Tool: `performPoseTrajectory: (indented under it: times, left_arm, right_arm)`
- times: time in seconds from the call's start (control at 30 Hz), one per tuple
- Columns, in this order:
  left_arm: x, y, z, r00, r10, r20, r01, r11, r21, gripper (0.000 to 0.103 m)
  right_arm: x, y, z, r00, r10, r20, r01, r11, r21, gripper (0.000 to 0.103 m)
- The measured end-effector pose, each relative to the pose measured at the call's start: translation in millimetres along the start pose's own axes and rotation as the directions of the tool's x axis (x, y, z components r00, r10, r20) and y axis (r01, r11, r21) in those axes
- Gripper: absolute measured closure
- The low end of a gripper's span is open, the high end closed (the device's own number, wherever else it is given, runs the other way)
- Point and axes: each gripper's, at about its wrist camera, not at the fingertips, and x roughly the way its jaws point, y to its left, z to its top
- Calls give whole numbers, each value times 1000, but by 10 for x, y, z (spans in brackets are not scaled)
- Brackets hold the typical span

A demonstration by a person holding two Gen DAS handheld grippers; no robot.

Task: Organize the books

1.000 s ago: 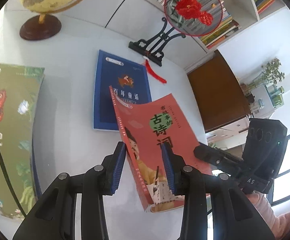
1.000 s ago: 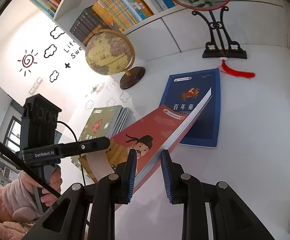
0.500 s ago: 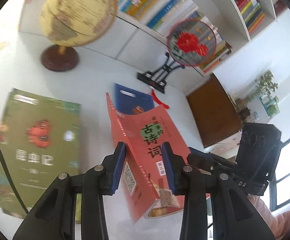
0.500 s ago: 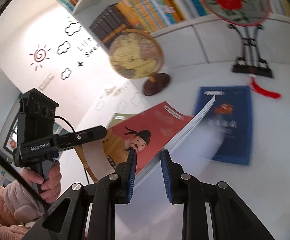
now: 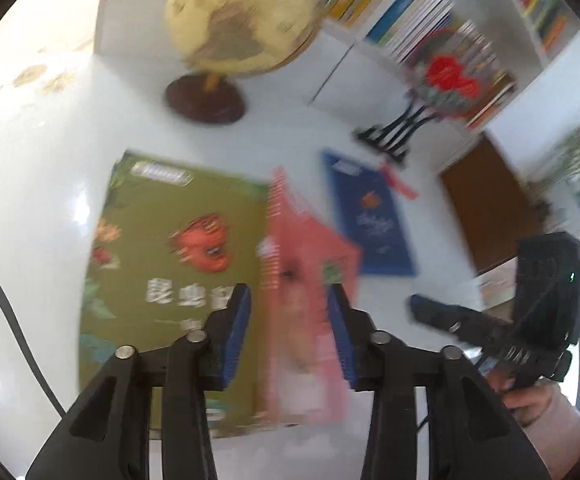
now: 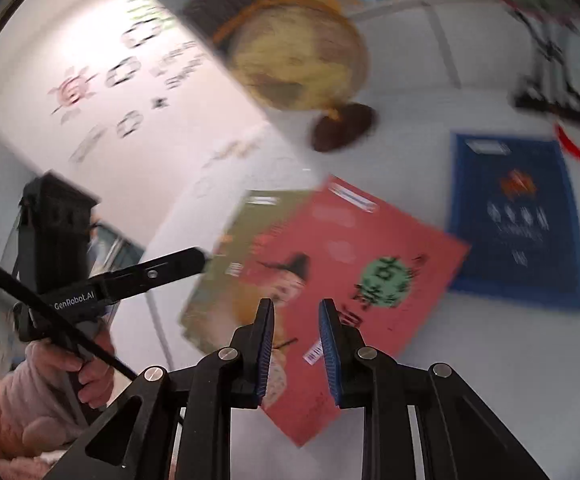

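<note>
I'm carrying the red book (image 6: 330, 280) over the green book (image 5: 169, 248) to stack it. My left gripper (image 5: 287, 328), jaws just widened, straddles it; whether the pads press I cannot tell, and my right gripper (image 6: 296, 344) is just as unclear. Next: square it, lower it flat.

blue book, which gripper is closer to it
Right. The right gripper is over the red book, with the blue book just past that book's far edge. The left gripper is across the red book, over the green one.
</note>
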Motion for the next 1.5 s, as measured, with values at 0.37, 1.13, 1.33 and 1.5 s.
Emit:
performPoseTrajectory:
  times: [0.37, 1.13, 1.33, 1.5]
  left_arm:
    - [486, -31, 27, 983, 40, -181, -25, 996, 82, 62]
    - [544, -207, -16, 979, -117, -168, 118, 993, -4, 56]
    - [594, -350, -51, 983, -90, -163, 95, 995, 27, 60]
    - [454, -323, 23, 995, 68, -72, -66, 997, 37, 62]
  right_arm:
    - [337, -921, -534, 993, -96, -68, 116, 889, 442, 33]
    - [302, -1200, -442, 990, 139, -3, -124, 894, 430, 23]
    - [296, -1086, -369, 974, 224, 25, -217, 905, 365, 63]
    - [439, -1035, -382, 980, 193, -40, -168, 923, 347, 75]
